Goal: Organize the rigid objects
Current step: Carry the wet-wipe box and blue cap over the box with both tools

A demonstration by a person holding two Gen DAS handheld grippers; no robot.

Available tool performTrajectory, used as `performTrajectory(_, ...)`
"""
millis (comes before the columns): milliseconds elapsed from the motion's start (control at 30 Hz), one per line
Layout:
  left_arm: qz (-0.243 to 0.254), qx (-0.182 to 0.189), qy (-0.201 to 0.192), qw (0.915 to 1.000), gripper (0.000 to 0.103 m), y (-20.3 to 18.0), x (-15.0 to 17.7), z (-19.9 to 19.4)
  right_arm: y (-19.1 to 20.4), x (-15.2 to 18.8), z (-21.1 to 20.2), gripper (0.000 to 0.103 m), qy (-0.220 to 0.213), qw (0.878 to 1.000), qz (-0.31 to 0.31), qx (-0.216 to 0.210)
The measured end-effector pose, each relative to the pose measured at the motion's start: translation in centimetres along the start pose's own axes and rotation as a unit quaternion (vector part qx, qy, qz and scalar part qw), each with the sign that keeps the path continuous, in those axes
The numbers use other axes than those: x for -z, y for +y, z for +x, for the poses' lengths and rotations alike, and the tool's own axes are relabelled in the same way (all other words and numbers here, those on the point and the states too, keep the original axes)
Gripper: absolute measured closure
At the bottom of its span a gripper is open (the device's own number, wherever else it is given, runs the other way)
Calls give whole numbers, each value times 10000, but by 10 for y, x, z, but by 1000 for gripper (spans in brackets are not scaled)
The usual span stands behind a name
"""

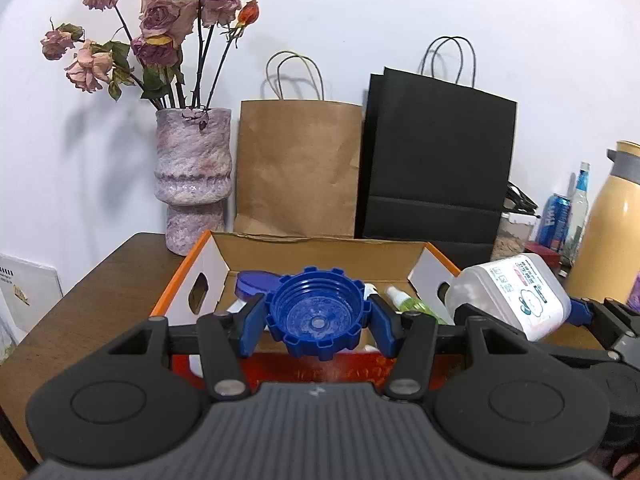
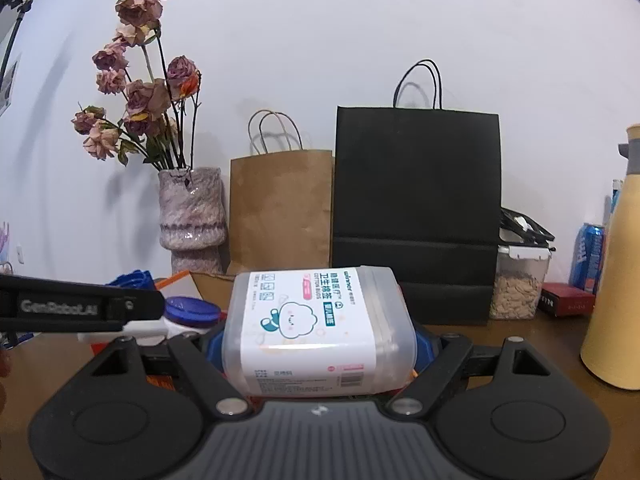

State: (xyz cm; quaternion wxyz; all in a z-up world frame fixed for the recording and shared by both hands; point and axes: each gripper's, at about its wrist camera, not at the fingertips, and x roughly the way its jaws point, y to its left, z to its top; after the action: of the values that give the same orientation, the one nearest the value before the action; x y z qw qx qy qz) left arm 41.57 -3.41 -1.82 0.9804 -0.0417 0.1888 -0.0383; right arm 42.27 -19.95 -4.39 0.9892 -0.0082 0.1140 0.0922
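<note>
Both grippers are loaded above the open cardboard box (image 1: pixel 320 254), so the step in hand looks like a drop-off into it.

The left gripper (image 1: pixel 318 320) has its jaws closed partway on a blue ridged cap (image 1: pixel 318 314), pinched at its 9 and 3 o'clock edges, hollow side facing the camera. It hangs over the box's near half, with a purple lid (image 1: pixel 256 282) at 10 o'clock and a green spray bottle (image 1: pixel 412 302) at 2 o'clock beneath it.

The right gripper (image 2: pixel 316 344) has its jaws spread wide around a clear cotton-swab box (image 2: pixel 316 328), gripped across its 2 short sides, label up. In the left view it hangs tilted by the cardboard box's right wall, at 3 o'clock.

To do this well, I would lower the cap into a free gap before opening, not release from height. The swab box should be levelled and brought inward over the wall first, or it may catch the rim. Move 1 hand at a time, since the 2 tools sit close together.
</note>
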Motion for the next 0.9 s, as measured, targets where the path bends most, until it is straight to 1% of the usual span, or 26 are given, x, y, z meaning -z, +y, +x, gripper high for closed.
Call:
performTrajectory(233,-120,-136,-78,9998,48,3,-13,21,3,-9,21,21,-42,10000,20,-28)
performTrajectory(500,-139,-225,-155,9995,47,2,-26,46,4,-17,51,21,-51,10000,23,-55)
performTrajectory(900,-136,-386,-120,9991,47,10,-40,86,4,-23,95,21,117,9999,-14,-81)
